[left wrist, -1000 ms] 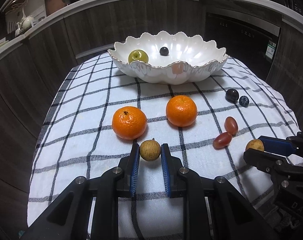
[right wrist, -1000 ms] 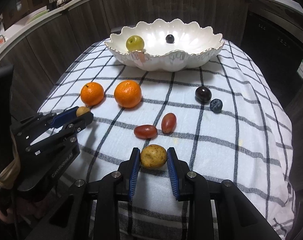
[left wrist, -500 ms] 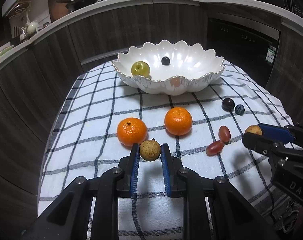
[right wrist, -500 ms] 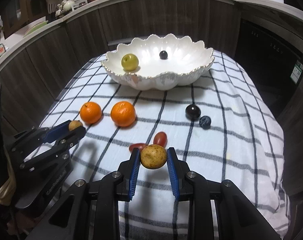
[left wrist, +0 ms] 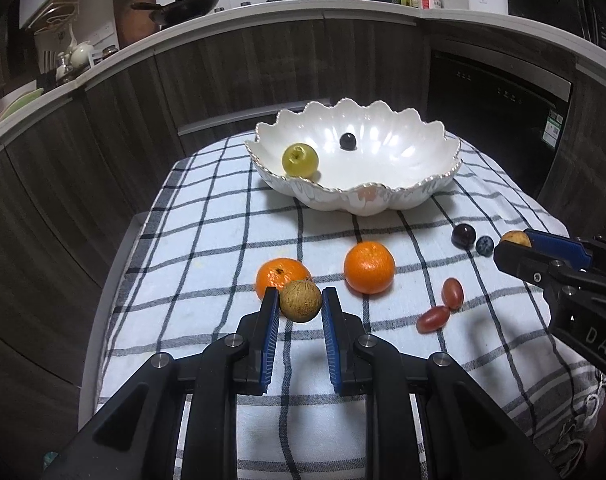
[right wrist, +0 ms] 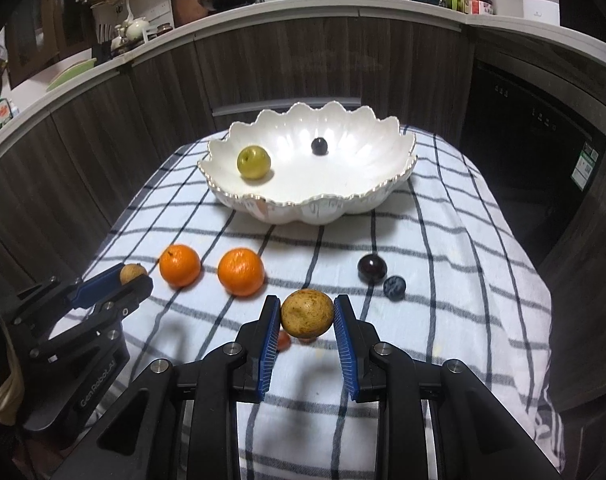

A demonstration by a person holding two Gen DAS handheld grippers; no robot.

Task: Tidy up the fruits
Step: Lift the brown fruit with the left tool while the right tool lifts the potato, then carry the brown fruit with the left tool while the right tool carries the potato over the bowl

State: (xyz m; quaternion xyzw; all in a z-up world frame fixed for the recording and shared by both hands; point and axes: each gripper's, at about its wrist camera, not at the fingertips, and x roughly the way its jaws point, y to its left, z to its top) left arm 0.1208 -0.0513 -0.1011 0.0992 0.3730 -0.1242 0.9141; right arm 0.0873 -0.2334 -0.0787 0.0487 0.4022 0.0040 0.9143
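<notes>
Left wrist view has the left gripper (left wrist: pixel 300 307) pinching a brown fruit (left wrist: pixel 300 301) above the checked cloth (left wrist: pixel 207 248), while the right gripper (right wrist: pixel 307 316) clamps a yellow-brown fruit (right wrist: pixel 307 313), bowl (right wrist: pixel 343 200) ahead.

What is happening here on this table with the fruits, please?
A person is sorting fruit with two handheld grippers. The left gripper holds a small brown fruit, and the right gripper holds a yellowish brown one, both lifted above the checked cloth. The white bowl already contains a green fruit and a dark berry. Two oranges, two red grapes, a dark grape and a blueberry lie on the cloth.
</notes>
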